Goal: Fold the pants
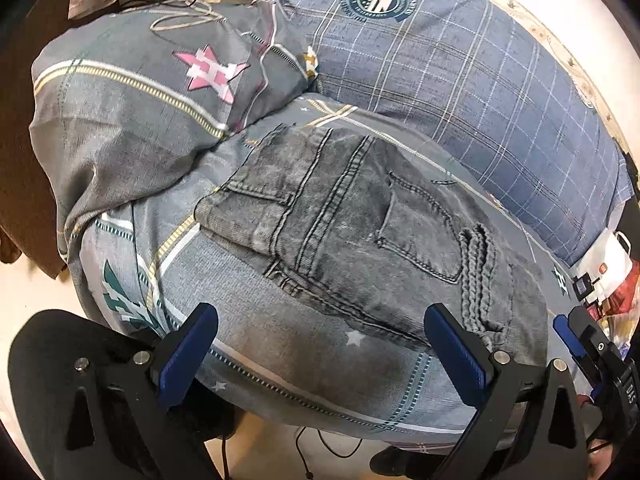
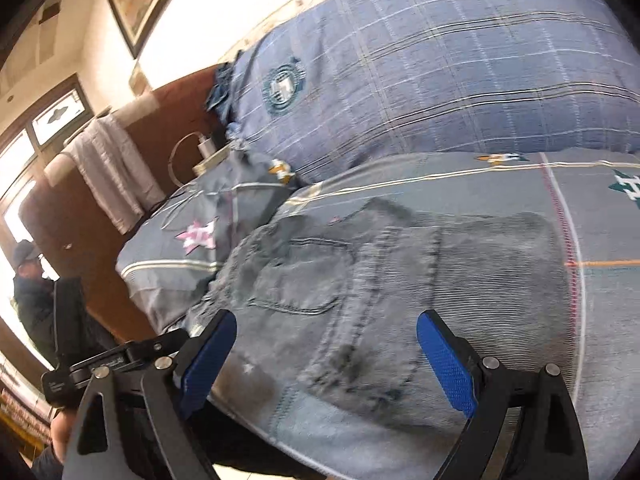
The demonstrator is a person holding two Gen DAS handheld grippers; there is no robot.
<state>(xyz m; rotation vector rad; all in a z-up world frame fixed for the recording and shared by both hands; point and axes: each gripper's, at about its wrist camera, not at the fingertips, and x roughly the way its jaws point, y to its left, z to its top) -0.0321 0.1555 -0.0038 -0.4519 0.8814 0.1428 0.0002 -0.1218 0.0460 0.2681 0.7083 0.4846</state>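
Both of my grippers are spread wide with nothing between the blue pads. Left gripper [image 1: 320,352] hovers over the near edge of the bed, and the folded grey jeans [image 1: 372,240] lie on the grey patterned bedsheet [image 1: 260,344] just past its tips, toward one o'clock. Right gripper [image 2: 326,354] points at the same jeans [image 2: 360,292] at twelve o'clock, though that view is blurred. At eleven o'clock from the jeans sits a grey star-print pillow [image 1: 140,120]; a blue plaid quilt [image 1: 460,80] lies beyond at one o'clock.
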